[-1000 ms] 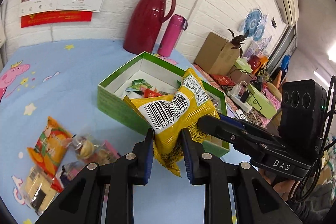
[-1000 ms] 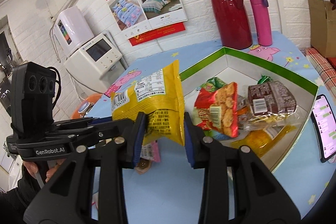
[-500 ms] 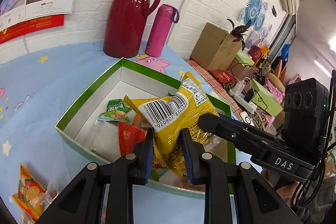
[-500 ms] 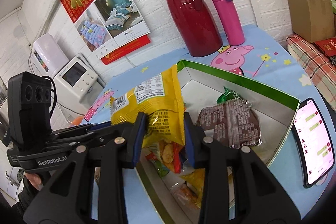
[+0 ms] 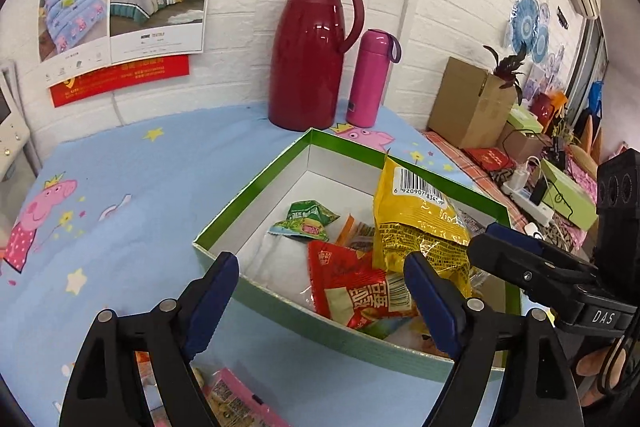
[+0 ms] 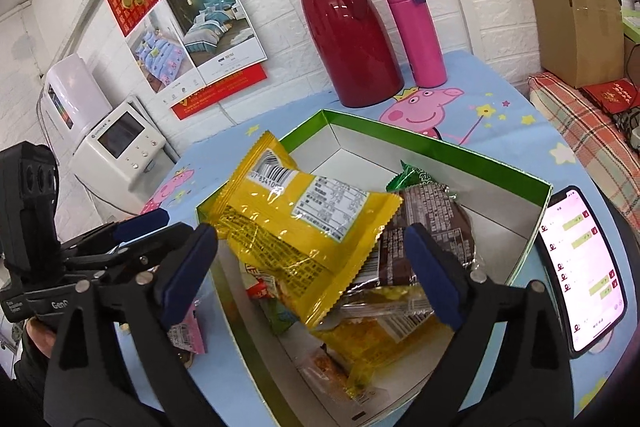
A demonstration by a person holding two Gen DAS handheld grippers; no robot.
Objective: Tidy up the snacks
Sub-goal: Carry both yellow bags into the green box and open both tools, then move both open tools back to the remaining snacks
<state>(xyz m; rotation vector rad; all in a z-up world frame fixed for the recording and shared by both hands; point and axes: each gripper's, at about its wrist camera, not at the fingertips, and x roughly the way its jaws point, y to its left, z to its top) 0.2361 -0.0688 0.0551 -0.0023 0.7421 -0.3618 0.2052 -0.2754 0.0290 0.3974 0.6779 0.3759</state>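
Right, both my grippers are spread wide with nothing between the pads. The left gripper (image 5: 326, 291) hangs over the near wall of the green box (image 5: 256, 187), and the right gripper (image 6: 312, 267) hangs over the same box from its other side, the two facing each other across it.

The yellow snack bag (image 6: 296, 227) lies inside the green box on top of the other packets, free of both pairs of fingers. In my right wrist view it sits between the blue pads without touching either, as far as I can tell through the fisheye. In my left wrist view it stands just behind the right-hand pad.

The left wrist view shows me a red packet (image 5: 356, 291) and a small green packet (image 5: 308, 221) in the box beside the bag. Only the right wrist view shows the brown packet (image 6: 428, 227) under the bag's edge and a lit phone (image 6: 580, 267) on the cloth just outside the box.

The bag's long axis runs slantwise, its barcode end tilted up toward the box's far corner.
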